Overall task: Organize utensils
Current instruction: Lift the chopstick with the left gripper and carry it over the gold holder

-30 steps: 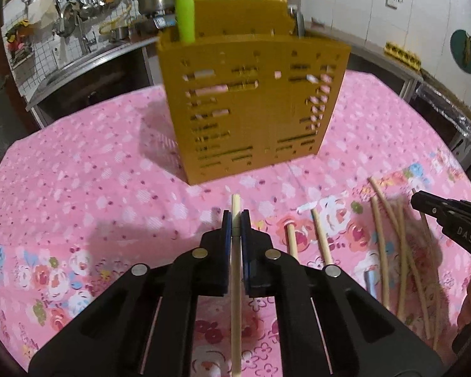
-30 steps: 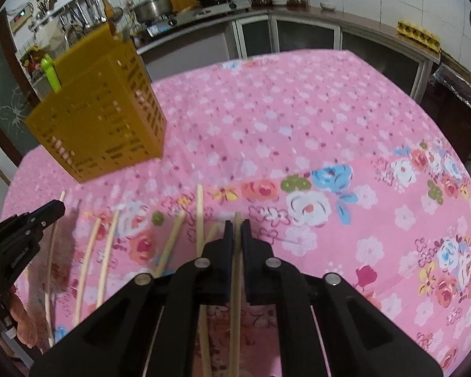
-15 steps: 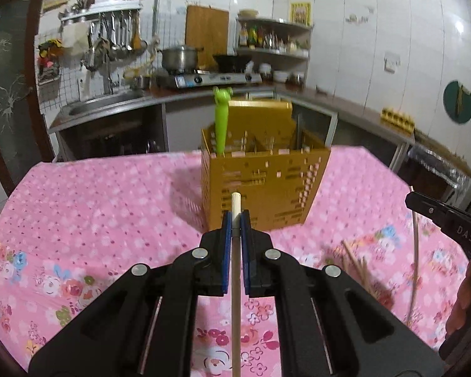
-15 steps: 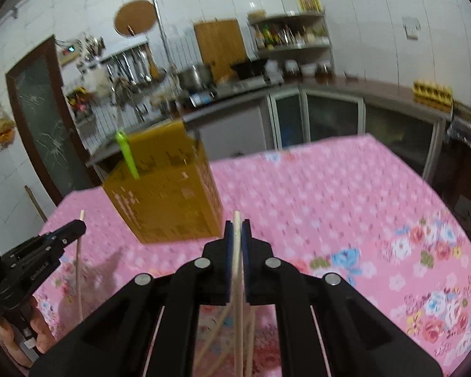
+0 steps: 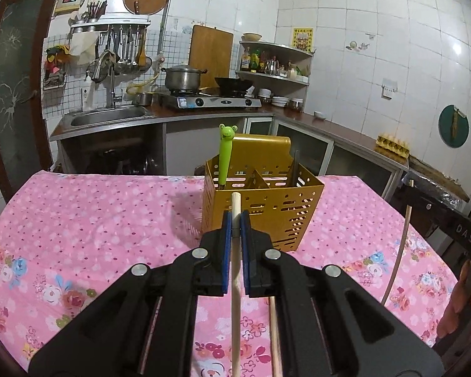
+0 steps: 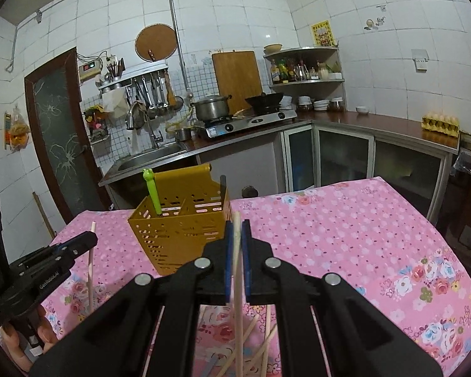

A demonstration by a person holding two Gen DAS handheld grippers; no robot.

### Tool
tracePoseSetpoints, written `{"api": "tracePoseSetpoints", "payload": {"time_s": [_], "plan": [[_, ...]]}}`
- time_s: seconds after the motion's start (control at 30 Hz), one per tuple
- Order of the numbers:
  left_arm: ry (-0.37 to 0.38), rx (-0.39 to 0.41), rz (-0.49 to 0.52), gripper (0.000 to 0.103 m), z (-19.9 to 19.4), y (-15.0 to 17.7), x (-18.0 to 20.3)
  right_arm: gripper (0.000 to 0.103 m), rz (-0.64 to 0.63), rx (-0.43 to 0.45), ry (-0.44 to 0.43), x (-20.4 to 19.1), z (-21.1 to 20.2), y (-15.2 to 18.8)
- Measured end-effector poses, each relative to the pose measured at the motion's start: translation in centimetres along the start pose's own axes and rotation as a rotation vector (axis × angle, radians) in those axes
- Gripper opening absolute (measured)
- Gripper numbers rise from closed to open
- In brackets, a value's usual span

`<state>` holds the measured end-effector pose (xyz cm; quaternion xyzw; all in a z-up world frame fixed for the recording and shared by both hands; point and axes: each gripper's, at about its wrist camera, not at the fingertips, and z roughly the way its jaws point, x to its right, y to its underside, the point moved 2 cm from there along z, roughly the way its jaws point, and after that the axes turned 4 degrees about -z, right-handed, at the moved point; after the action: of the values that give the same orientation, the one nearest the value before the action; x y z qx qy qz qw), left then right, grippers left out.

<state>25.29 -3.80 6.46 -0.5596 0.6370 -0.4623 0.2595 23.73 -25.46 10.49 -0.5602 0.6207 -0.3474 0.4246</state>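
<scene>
At frame center, the left gripper [image 5: 235,220] and right gripper [image 6: 236,229] each clenched a chopstick [image 5: 235,270] before the yellow holder [image 5: 262,210].

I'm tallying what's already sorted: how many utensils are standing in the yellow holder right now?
2. A green frog-topped utensil stands in the left rear compartment of the yellow holder, and a dark handle stands at its right rear. Shorter items may be hidden behind the walls.
</scene>
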Motion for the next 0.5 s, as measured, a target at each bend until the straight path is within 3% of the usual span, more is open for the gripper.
{"api": "tracePoseSetpoints", "payload": {"time_s": [0.5], "plan": [[0.029,0.080,0.013,0.005,-0.6,-3.3,0.7,0.006,-0.040,0.051,-0.004,-0.9,1.0,-3.0]]}}
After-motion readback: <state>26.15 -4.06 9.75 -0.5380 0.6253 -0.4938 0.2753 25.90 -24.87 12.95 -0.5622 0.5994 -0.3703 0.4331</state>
